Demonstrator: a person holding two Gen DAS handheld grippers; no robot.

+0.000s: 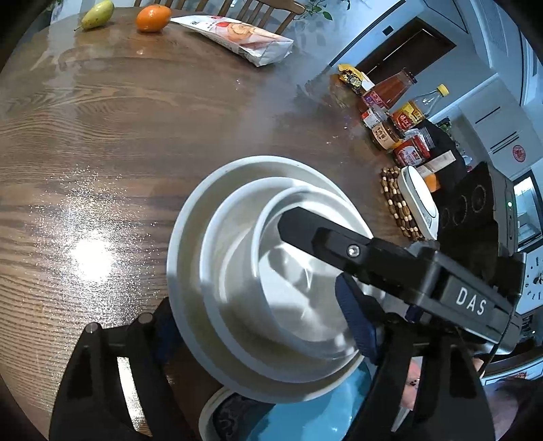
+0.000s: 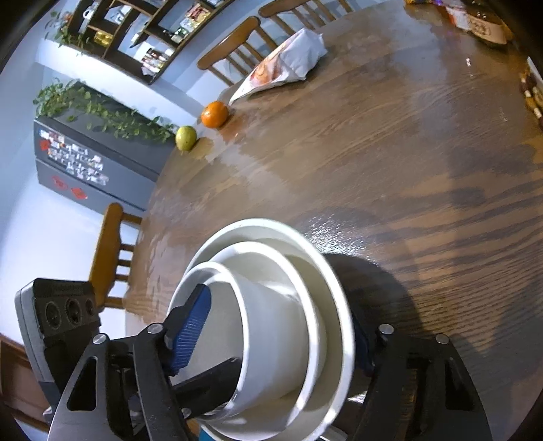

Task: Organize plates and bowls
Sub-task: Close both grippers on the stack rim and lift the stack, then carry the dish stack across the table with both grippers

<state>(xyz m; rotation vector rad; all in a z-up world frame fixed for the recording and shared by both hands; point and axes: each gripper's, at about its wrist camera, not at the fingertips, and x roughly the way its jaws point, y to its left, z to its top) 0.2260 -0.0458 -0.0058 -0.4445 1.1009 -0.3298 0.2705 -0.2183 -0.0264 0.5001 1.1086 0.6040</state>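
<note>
Three white bowls sit nested in a stack [image 1: 217, 271] [image 2: 292, 271] close under both cameras, over a blue plate [image 1: 305, 417] with a patterned rim. My left gripper [image 1: 251, 305] straddles the stack's left side, with its blue right pad [image 1: 356, 322] inside the innermost bowl and its other finger outside the largest bowl. A gap shows between that pad and the bowl wall. My right gripper [image 2: 281, 308] straddles the opposite side, its blue left pad [image 2: 190, 332] inside the innermost bowl and its right finger outside the big rim. Each view also shows the other gripper's inner finger [image 1: 305, 224] [image 2: 210, 376] reaching into that bowl.
On the round wooden table [image 1: 135, 152] lie a pear [image 1: 96, 15], an orange [image 1: 152, 18] and a snack bag [image 1: 237, 37] at the far edge. Sauce bottles and jars [image 1: 393, 115], a beaded trivet [image 1: 397, 203] and a white dish [image 1: 417, 200] stand to the right. Wooden chairs [image 2: 112, 251] ring the table.
</note>
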